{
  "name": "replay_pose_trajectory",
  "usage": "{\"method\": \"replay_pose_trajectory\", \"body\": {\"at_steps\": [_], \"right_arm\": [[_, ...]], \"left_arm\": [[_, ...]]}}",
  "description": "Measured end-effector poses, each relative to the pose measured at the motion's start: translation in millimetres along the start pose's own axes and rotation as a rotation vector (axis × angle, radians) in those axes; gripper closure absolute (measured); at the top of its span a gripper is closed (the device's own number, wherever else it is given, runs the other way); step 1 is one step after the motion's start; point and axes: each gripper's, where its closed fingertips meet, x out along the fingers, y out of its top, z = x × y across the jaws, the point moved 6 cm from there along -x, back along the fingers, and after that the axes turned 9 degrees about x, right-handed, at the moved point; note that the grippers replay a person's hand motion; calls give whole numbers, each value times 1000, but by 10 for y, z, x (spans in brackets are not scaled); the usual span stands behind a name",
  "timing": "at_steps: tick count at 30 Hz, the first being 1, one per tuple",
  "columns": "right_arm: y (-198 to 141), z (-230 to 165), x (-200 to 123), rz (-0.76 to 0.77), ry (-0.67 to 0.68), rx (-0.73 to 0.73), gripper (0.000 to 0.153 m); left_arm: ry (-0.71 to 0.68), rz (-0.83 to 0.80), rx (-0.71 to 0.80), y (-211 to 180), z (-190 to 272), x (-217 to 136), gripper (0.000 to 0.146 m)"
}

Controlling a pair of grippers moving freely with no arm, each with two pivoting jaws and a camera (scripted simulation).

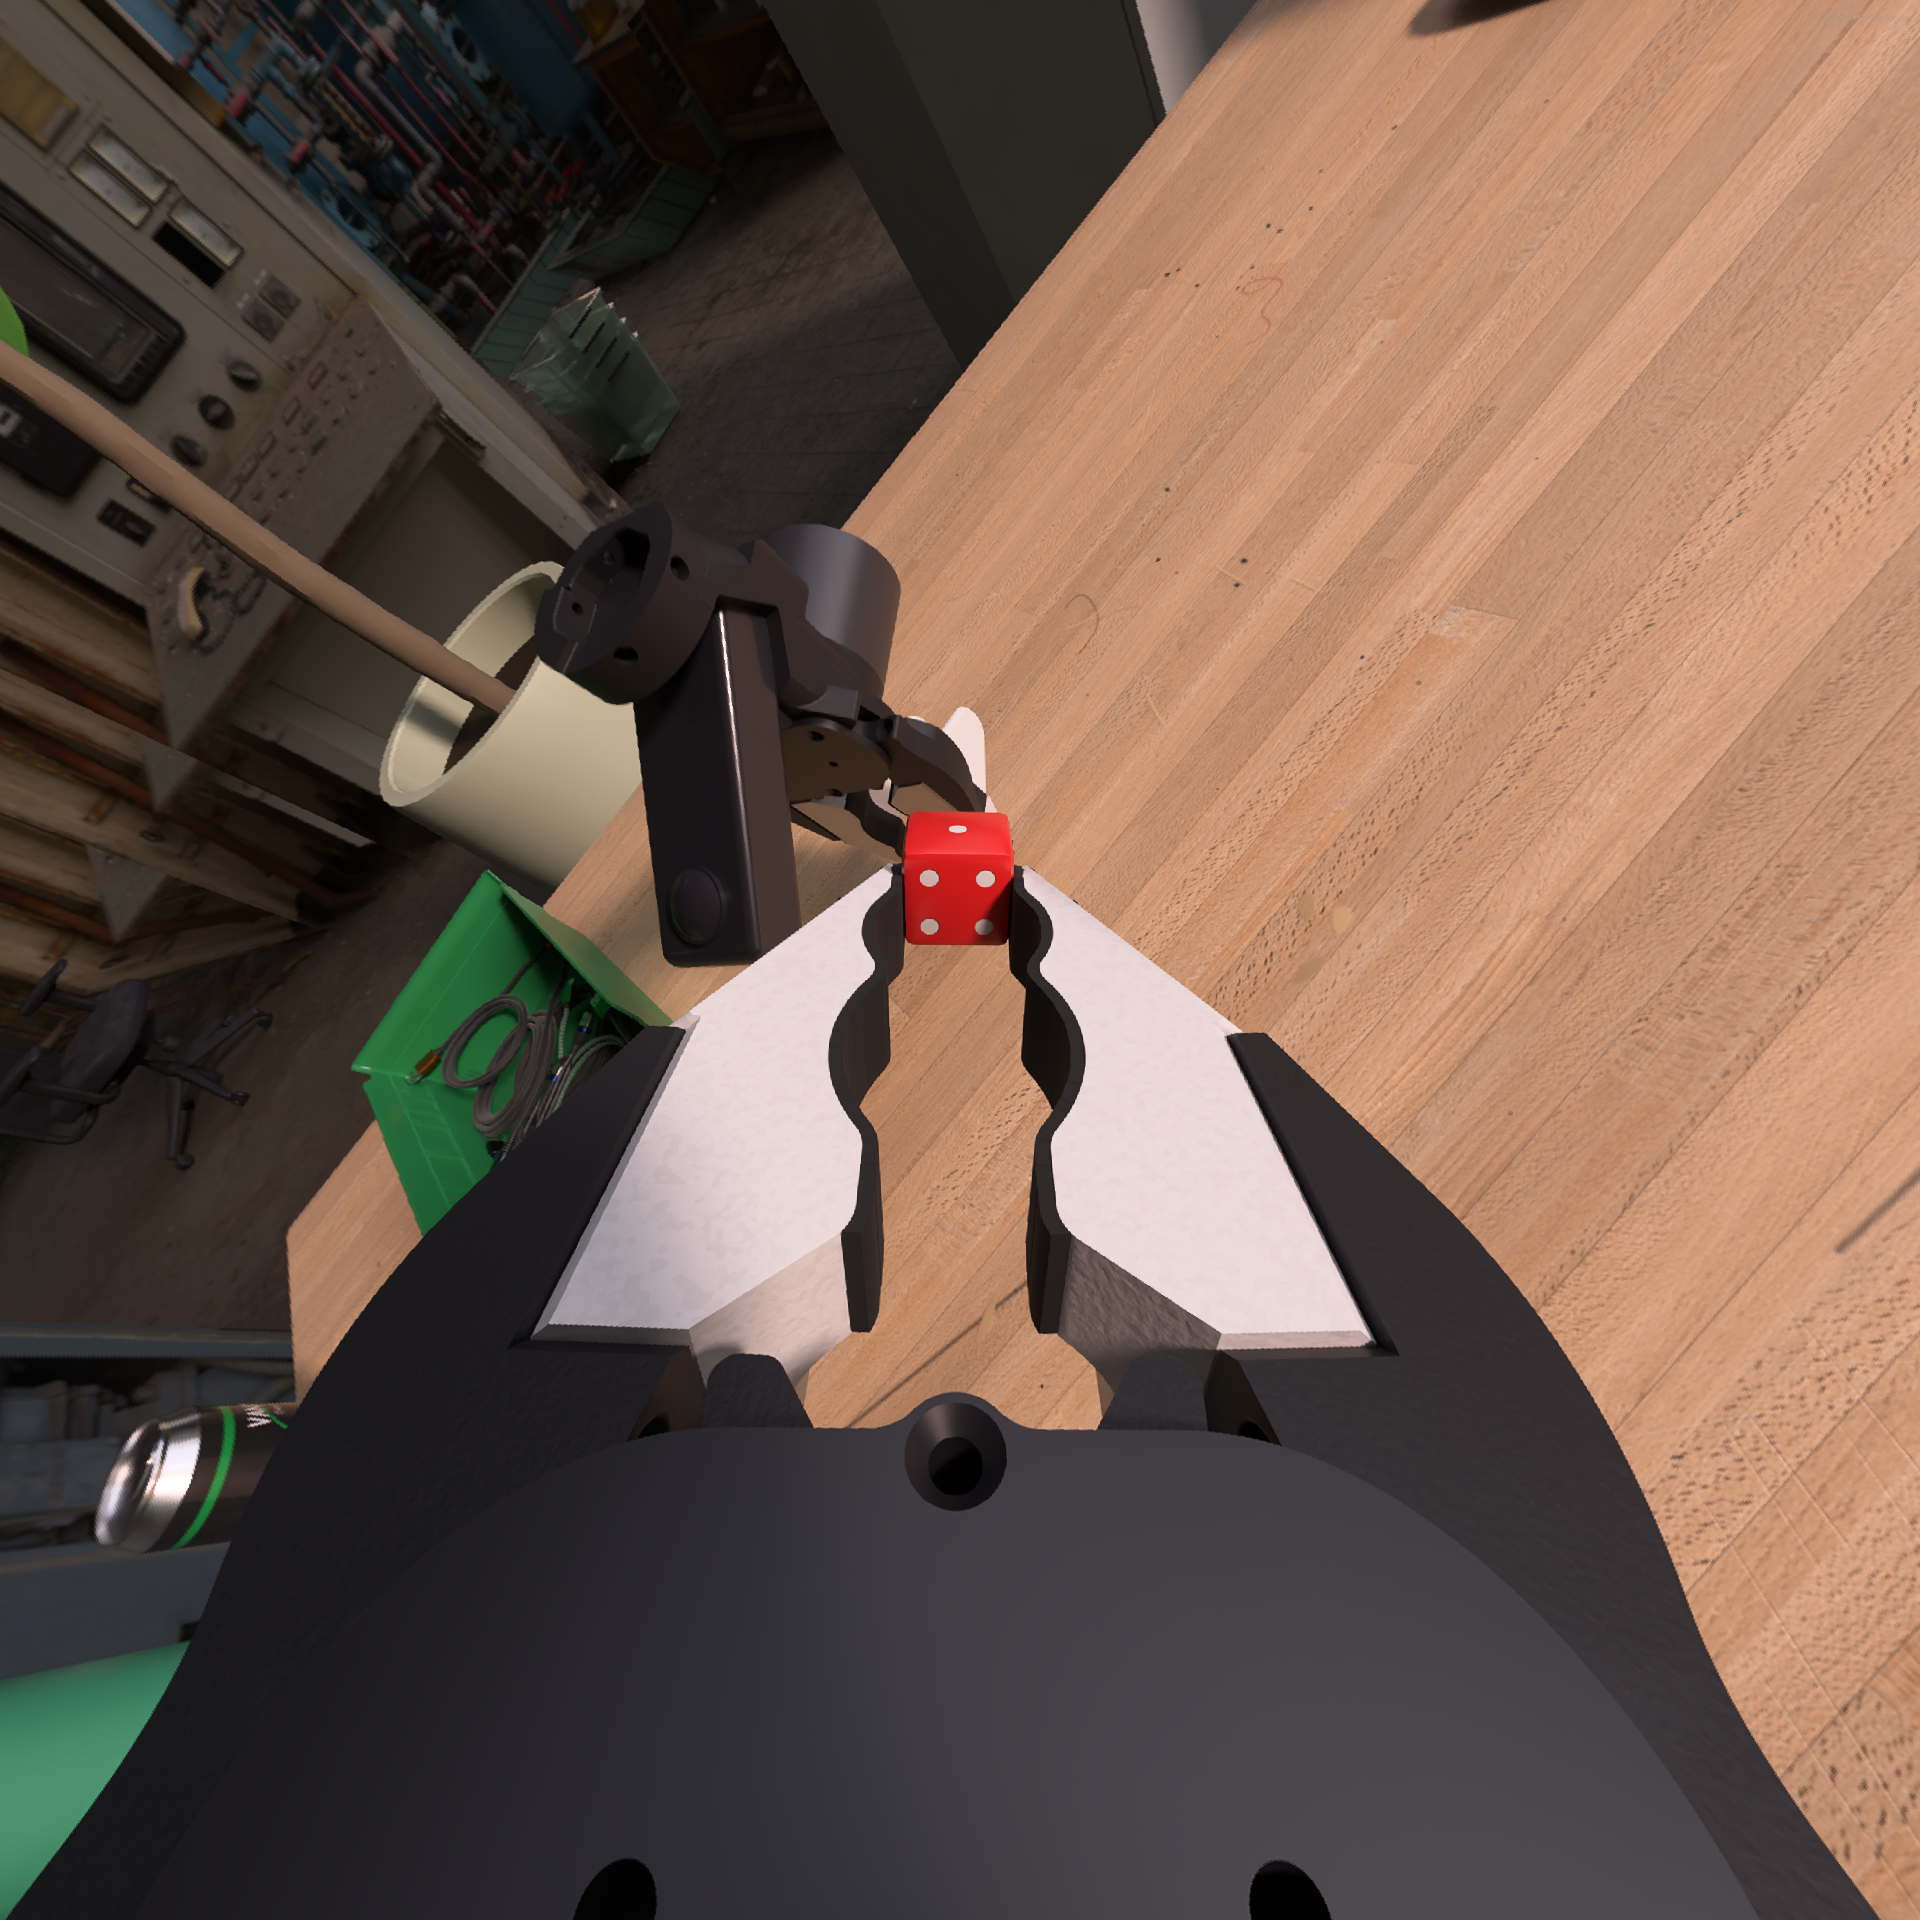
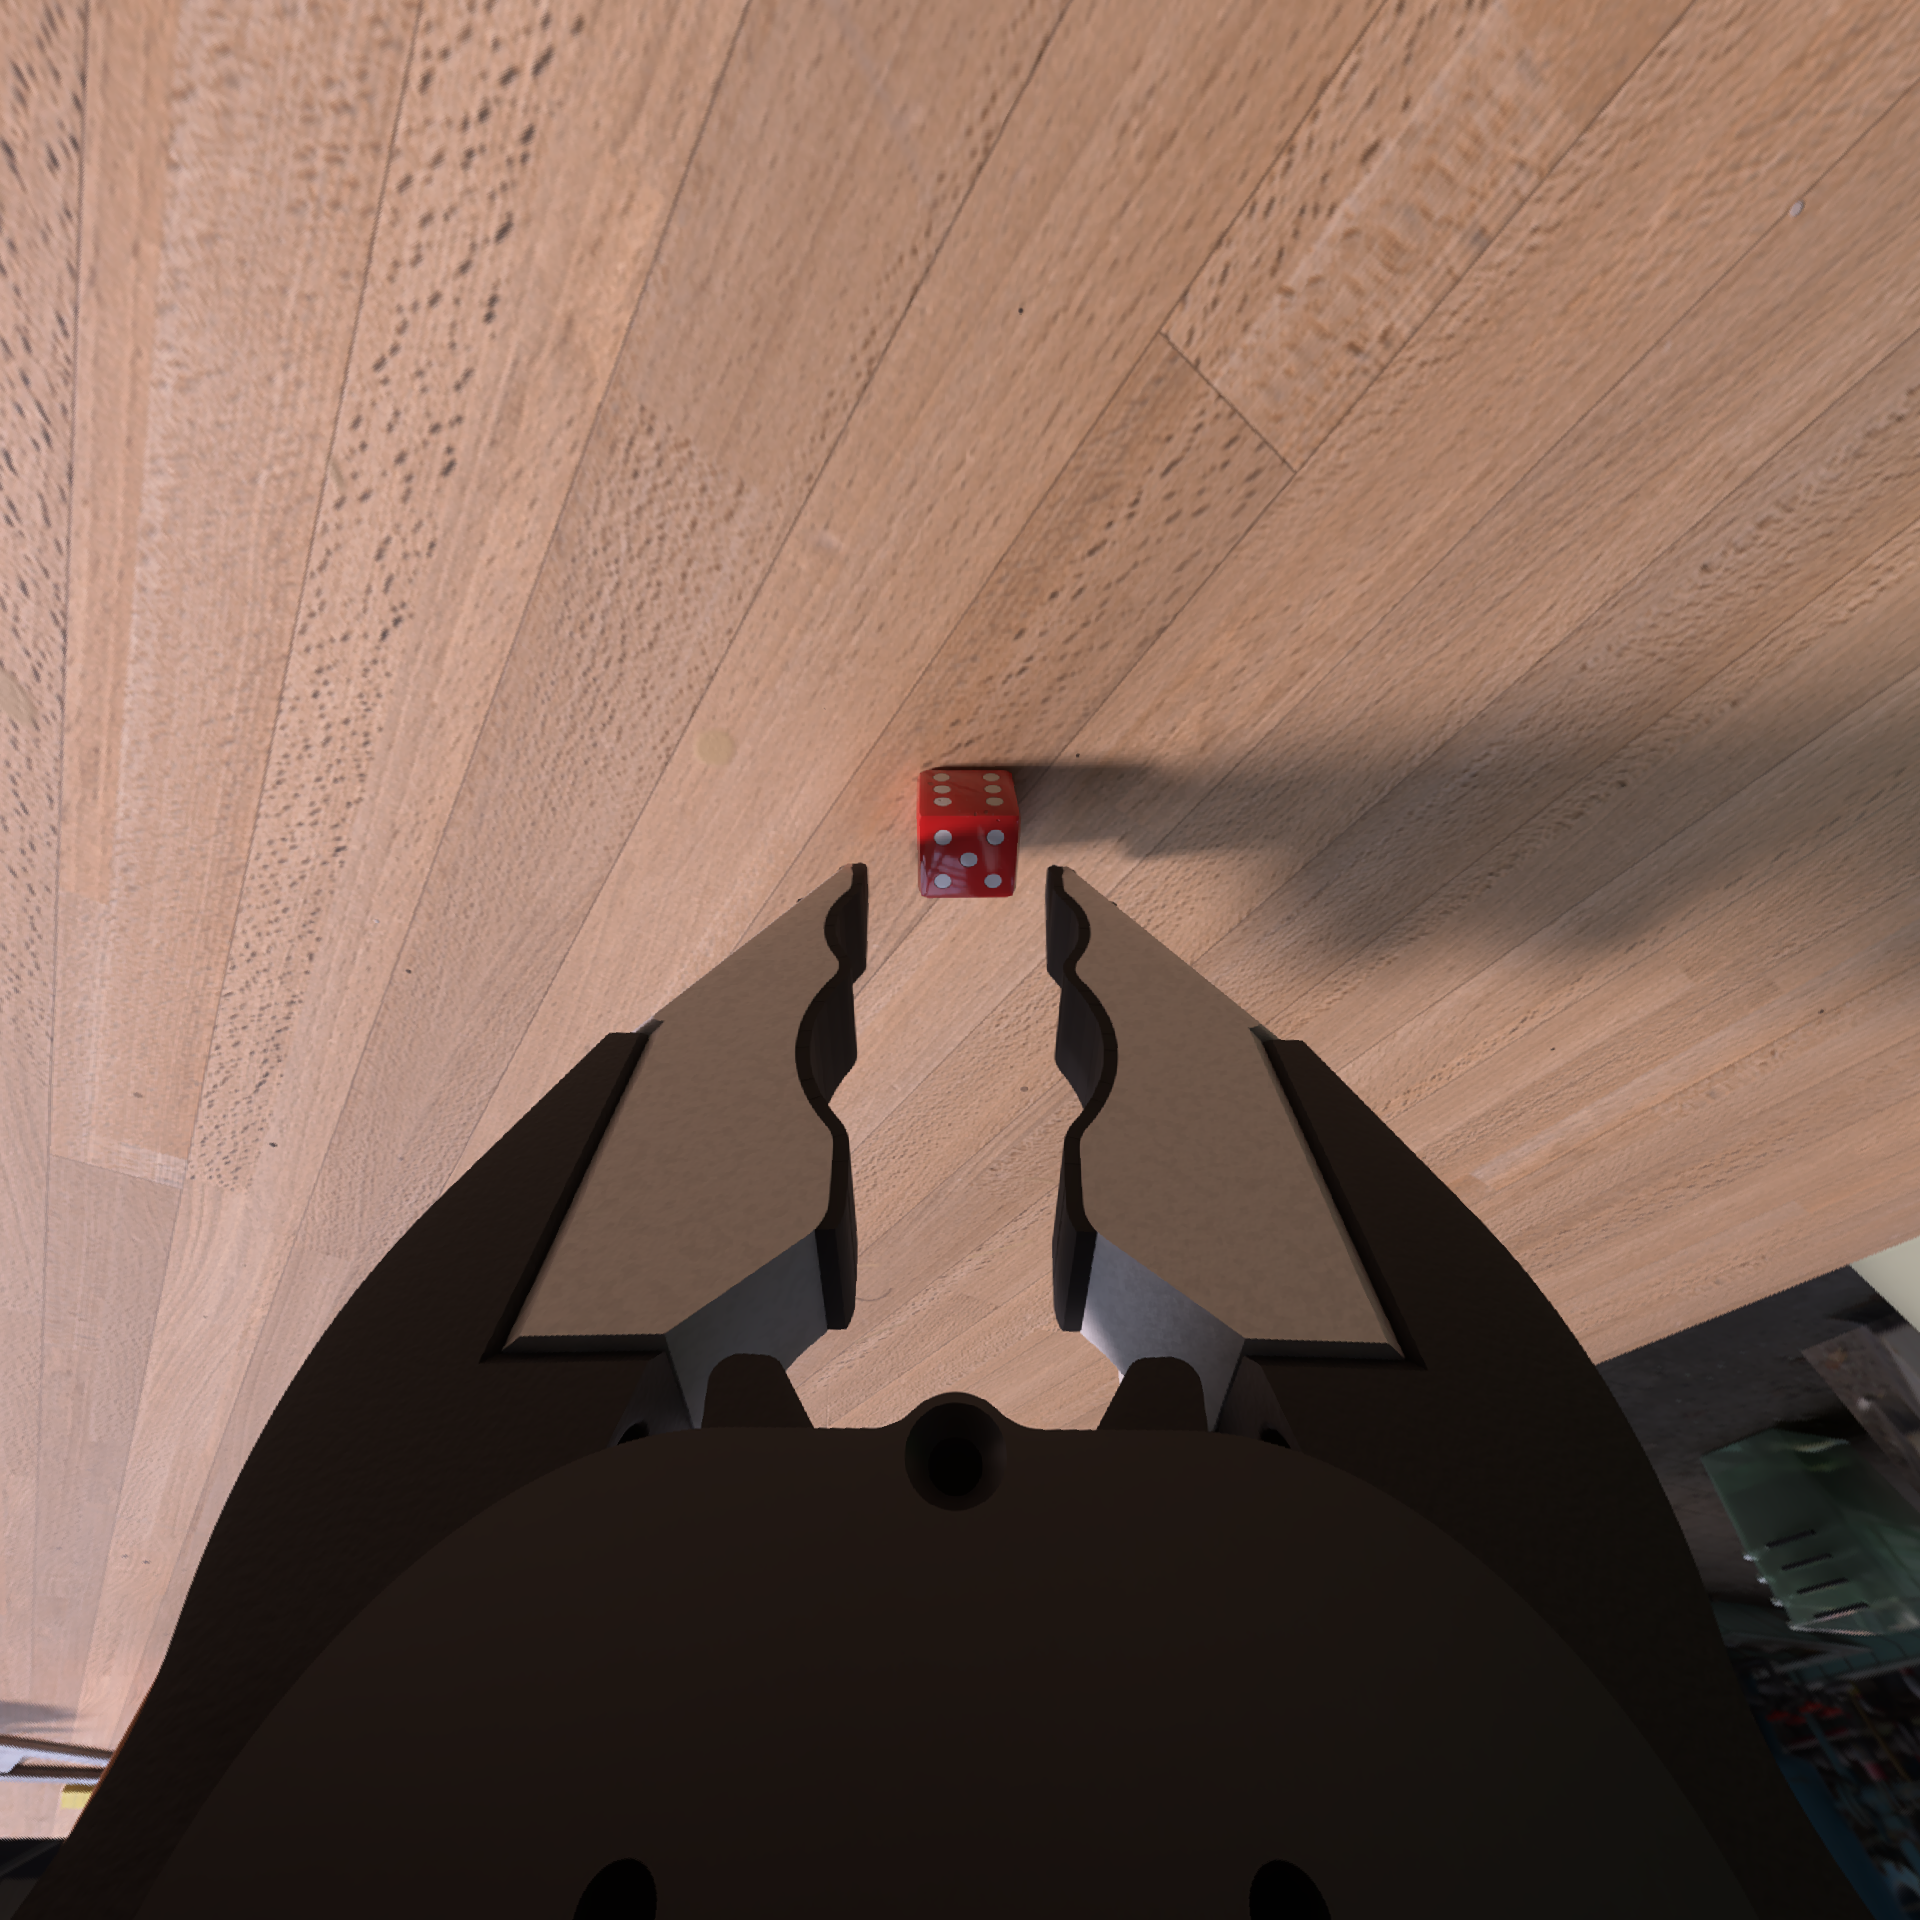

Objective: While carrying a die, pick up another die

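In the left wrist view my left gripper (image 1: 957,896) is shut on a red die (image 1: 957,883) with white pips, pinched between its fingertips above the wooden table (image 1: 1455,727). The right gripper's black body (image 1: 717,727) shows just beyond it, pointing down at the table; its fingertips are mostly hidden behind the held die. In the right wrist view a second red die (image 2: 966,831) lies on the table (image 2: 520,520). My right gripper (image 2: 956,883) is open and empty. The die sits just beyond the gap between its fingertips, not touching them.
The table's edge runs diagonally at the left of the left wrist view. Beyond it stand a cream cylinder (image 1: 509,727) with a wooden stick in it, a green box (image 1: 488,1039) of cables, and a metal cylinder (image 1: 177,1475). Shadow falls right of the second die.
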Motion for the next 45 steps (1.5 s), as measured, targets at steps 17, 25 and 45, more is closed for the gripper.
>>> {"method": "replay_pose_trajectory", "body": {"at_steps": [17,25,45], "right_arm": [[30,43,-4,-17,28,17,134],[-44,53,-233,128,-18,2,134],[-2248,-2572,-2283,857,-377,245,134]], "left_arm": [[-28,19,-27,-194,30,106,127],[-26,21,-27,-212,47,112,127],[-268,459,58,1236,678,790,127]]}}
